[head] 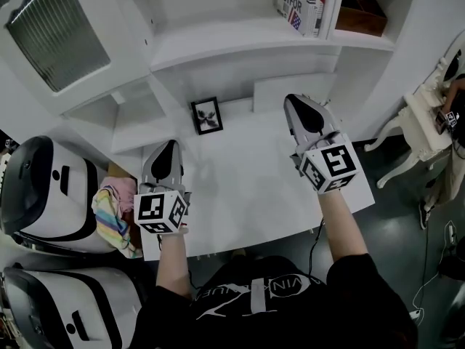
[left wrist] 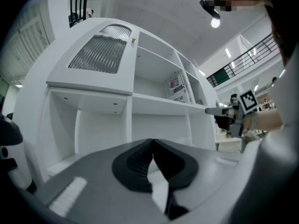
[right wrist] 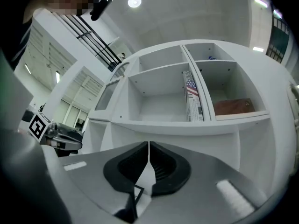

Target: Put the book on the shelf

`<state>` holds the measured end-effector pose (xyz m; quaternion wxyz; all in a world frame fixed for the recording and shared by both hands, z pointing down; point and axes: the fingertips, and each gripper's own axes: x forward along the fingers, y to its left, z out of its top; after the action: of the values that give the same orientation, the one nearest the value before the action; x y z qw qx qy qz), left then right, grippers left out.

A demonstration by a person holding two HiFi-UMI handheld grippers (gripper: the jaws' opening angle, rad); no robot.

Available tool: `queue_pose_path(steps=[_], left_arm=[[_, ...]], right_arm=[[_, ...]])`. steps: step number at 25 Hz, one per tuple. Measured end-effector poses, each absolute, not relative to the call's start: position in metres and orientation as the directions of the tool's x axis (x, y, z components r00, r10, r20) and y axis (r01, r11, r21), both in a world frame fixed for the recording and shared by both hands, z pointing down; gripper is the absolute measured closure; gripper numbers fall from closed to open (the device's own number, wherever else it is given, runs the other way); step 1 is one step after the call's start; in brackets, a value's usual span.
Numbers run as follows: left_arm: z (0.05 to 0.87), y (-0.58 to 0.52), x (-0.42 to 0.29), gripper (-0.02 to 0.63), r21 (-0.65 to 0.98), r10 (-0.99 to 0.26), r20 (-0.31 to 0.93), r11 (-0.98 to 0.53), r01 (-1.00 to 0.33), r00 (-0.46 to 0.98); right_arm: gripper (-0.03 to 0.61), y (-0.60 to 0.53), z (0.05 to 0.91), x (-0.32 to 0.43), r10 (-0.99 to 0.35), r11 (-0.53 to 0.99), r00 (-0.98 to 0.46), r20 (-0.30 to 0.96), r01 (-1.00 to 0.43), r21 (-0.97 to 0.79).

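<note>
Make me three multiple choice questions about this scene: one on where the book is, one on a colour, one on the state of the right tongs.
1. Where is the book?
A. flat on the desk
B. upright on the shelf
C. lying on the floor

2. What colour is the box to the right of the book?
A. green
B. brown
C. yellow

3. How are the right tongs?
A. shut and empty
B. wide open
C. shut on the book

Answers:
1 B, the head view shows it standing there.
2 B, it shows brown in both views.
3 A, the jaws meet with nothing between them.
</note>
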<state>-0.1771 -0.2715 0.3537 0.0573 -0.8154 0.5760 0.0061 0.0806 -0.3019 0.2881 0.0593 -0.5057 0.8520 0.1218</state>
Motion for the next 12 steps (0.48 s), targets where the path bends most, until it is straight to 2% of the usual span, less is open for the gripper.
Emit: queue_pose_path(steps=[8, 12], left_arm=[[0.364, -0.258, -0.182, 0.614, -0.075, -0.951, -0.081, -0.293, -0.953, 0.299], [0.371, -0.254, -0.183, 0.614, -0.057, -0.949, -0.086, -0.301, -0.952, 0.305]], right_arm=[[0.561, -0.281, 0.323, 0.070, -0.822, 0.523, -0.527, -0.216, -0.848, 0.080], [0.561, -0.273, 0.337, 0.060, -0.811, 0.541, -0.551, -0.194, -0.834, 0.110]])
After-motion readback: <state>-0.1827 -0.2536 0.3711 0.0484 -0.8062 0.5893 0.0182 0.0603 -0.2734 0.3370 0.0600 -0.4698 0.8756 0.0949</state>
